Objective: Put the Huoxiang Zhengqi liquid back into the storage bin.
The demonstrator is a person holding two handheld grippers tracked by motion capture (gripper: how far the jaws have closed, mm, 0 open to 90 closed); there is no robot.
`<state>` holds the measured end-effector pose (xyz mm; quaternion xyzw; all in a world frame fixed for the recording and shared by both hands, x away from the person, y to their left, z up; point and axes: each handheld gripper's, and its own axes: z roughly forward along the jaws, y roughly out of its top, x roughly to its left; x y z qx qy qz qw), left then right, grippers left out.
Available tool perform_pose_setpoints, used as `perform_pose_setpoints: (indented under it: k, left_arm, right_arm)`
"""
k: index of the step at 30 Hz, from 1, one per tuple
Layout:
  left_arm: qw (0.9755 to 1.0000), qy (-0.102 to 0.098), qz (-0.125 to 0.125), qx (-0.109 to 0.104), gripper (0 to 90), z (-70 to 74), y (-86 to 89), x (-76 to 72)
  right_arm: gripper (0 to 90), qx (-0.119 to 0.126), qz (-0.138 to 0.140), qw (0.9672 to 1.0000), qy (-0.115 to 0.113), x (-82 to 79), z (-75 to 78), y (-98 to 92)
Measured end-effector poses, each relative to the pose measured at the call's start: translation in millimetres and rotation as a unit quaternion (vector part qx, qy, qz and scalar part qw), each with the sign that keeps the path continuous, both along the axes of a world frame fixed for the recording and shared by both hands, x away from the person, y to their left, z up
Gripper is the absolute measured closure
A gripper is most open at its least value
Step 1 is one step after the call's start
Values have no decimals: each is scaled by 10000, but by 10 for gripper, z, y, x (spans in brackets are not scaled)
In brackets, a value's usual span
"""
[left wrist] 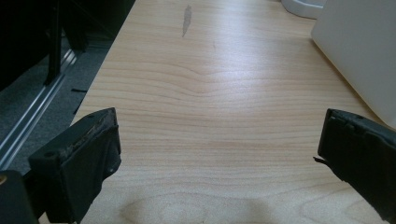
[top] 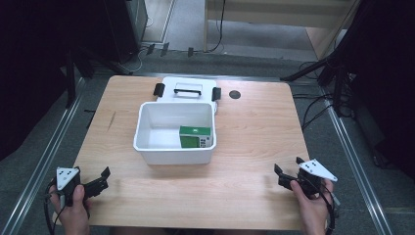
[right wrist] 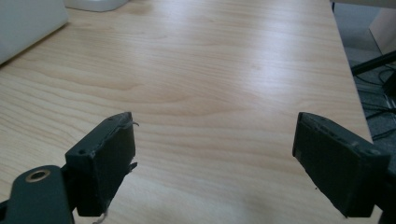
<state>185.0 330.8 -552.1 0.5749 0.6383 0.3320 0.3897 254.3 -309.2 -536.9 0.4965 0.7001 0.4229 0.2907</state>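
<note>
Probably light and stiff, the green box (top: 195, 136) in the white bin's (top: 147, 110) near right corner wants gripping across its flat sides; left gripper (top: 100, 180) and right gripper (top: 286, 175) gape wide, empty, at the table's near corners.

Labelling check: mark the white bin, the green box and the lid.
white bin (top: 173, 155), high view, near outer wall.
green box (top: 195, 138), high view, its front face.
lid (top: 188, 84), high view, top surface above the handle.

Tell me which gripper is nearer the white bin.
Left. The left gripper sits just off the white bin's near-left corner; the right gripper is farther off, beyond its near-right corner.
</note>
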Motion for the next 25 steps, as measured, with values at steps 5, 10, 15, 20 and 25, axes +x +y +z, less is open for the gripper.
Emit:
perform_pose_setpoints:
  k: [5, 10, 15, 20, 25]
  left_arm:
    - [10000, 3, 5, 5, 0, 0, 0, -1]
    - [10000, 7, 3, -2, 0, 1, 5, -1]
    - [10000, 12, 6, -3, 0, 1, 6, -1]
    - [10000, 13, 16, -41, 0, 1, 10, -1]
    - [10000, 20, 16, -48, 0, 1, 11, 0]
  right_arm:
    - [139, 79, -146, 9999, -17, -120, -32, -171]
    - [141, 64, -117, 9999, -23, -192, -40, -243]
    - [141, 154, -180, 9997, -37, -322, -75, -351]
    - [148, 224, -202, 9995, -92, -443, -77, -418]
    - [190, 290, -82, 9994, -182, -546, -40, -452]
